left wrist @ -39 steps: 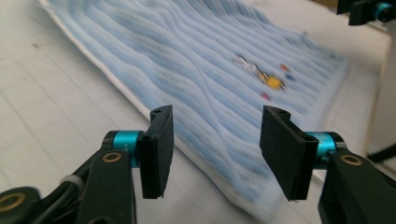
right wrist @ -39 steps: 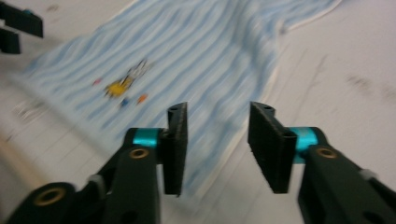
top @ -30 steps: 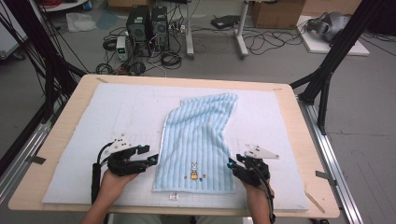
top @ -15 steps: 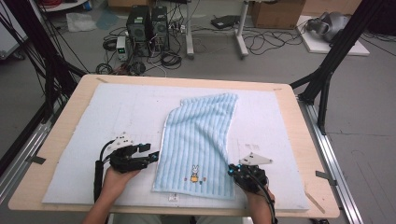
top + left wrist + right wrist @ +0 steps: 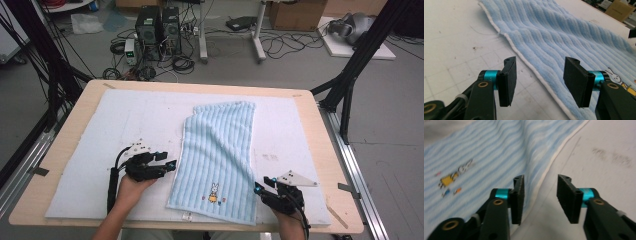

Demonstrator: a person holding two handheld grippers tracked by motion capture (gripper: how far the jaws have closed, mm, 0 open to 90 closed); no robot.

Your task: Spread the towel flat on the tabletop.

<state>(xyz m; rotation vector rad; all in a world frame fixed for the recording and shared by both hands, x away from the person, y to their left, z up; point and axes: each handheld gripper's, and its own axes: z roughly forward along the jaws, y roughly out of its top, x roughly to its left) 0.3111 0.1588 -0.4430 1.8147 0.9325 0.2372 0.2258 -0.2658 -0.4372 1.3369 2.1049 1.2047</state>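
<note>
Both hand-held grippers, left (image 5: 170, 165) and right (image 5: 261, 189), stand parted astride the towel (image 5: 220, 155) edges near 6 o'clock, the right's jaws just reopened; next: pinch both hems.

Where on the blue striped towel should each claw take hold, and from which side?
Probably the blue striped towel is best taken at its two near corners, by the white hem. It lies flat on the white mat, so each open claw would slide in low from outside: left claw over the left edge, right claw over the right.
</note>
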